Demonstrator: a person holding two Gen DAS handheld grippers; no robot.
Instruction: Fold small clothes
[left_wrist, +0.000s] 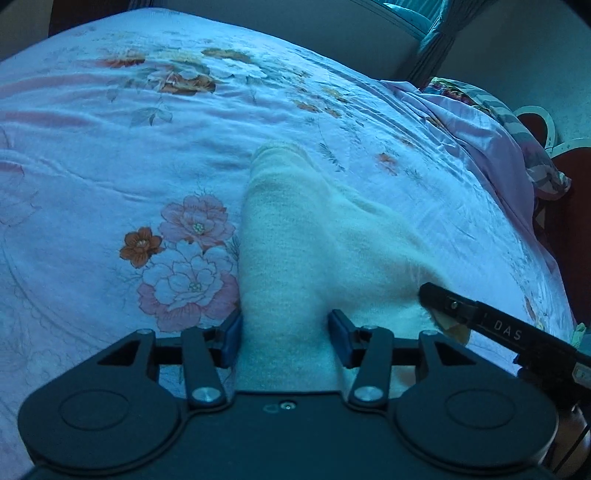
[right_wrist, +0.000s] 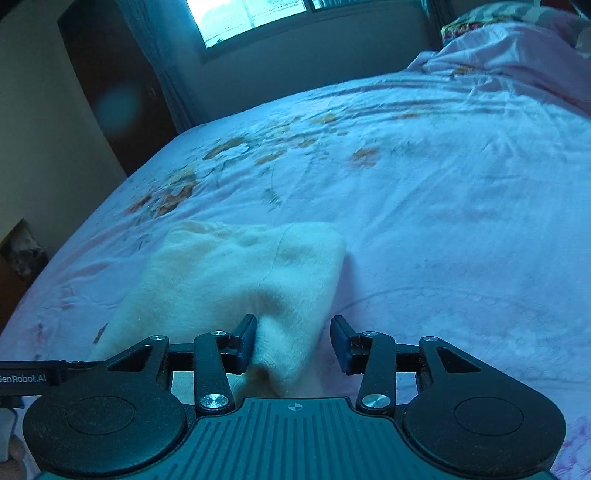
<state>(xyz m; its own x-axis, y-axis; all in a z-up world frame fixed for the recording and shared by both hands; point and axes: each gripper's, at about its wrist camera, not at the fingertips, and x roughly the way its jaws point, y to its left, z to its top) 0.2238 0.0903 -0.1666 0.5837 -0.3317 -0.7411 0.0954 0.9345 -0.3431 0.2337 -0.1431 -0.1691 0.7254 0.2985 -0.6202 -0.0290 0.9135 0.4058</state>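
Lying on the wrinkled floral bedsheet, a fuzzy cream sock bunches between both grippers. Left gripper jaws stand apart around its cuff; right gripper jaws, also apart, seemingly straddle a fold.

Two black handheld grippers.
Left gripper, right gripper: blue-padded fingers, silver screws, white "GenRobot.AI" lettering.

A cream, fuzzy knitted garment lies on the flowered bedsheet, beside its pink blossoms. It looks partly folded, with a long narrow part stretching away and a wider part bunched up.
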